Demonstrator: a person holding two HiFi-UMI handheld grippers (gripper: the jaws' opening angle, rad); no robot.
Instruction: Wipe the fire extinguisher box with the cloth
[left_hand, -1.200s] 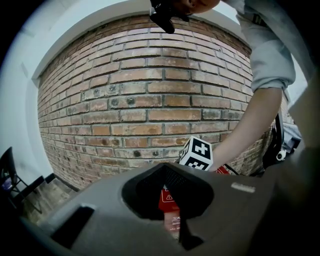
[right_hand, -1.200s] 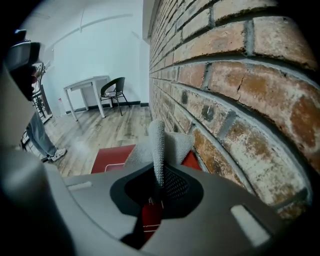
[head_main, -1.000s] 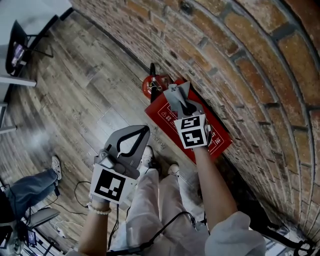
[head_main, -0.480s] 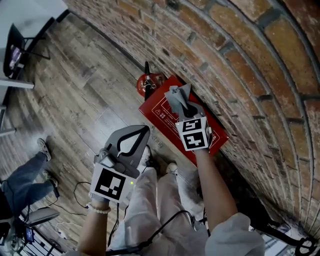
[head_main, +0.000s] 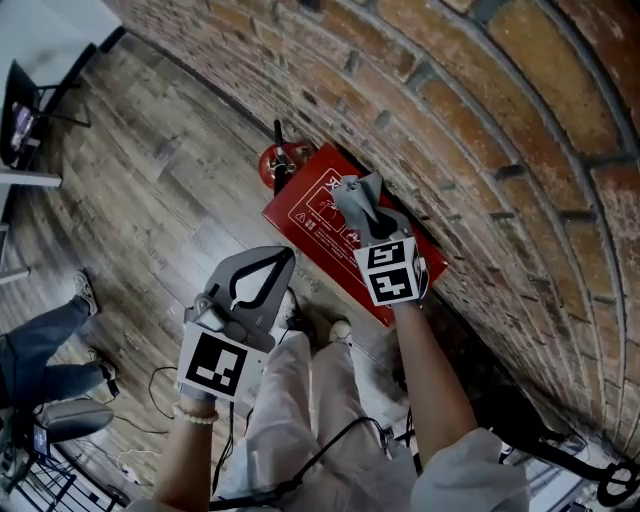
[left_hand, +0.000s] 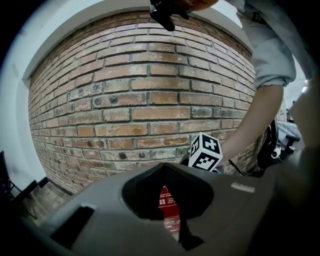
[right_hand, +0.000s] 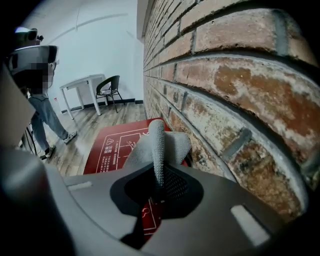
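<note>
At the wall foot: fire extinguisher box (head_main: 312, 218), red, lying flat on the wooden floor (head_main: 150, 180), one long side close along the brick wall (head_main: 480, 120).
Beside its far end: red fire extinguisher (head_main: 278, 166), just next to the box's corner.
Right gripper (head_main: 363, 208): jaws closed on the cloth (head_main: 358, 192); held over the wall-side half of the lid.
Cloth, close view: grey, pinched in a raised fold (right_hand: 158, 142) between the jaws (right_hand: 159, 182), with loose ends falling toward the box (right_hand: 112, 145). Whether it presses on the lid cannot be told.
Left gripper (head_main: 281, 262): jaws together, nothing in them; held over the floor, apart from the box, doing no work.
Left gripper, own view: only a strip of red lid (left_hand: 164, 197) shows through the gap behind the joined tips (left_hand: 172, 220).
Step in hand: wiping the lid, by my reading. Printed panel at the extinguisher end looks uncovered by the cloth.
Next move calls for: cloth laid flatter and pushed down, then drawn along the lid toward the extinguisher end, likely in lengthwise strokes.
Tight edge: wall side. Bricks sit just beside the box, so a sideways stroke risks scraping the jaws on masonry.
Far limit: extinguisher, which a long stroke could knock.
Open room: floor side is free, save for the person's own shoes (head_main: 340, 330) near the box's front edge.
Further off: another person's legs (head_main: 40, 350), well apart from the work.
</note>
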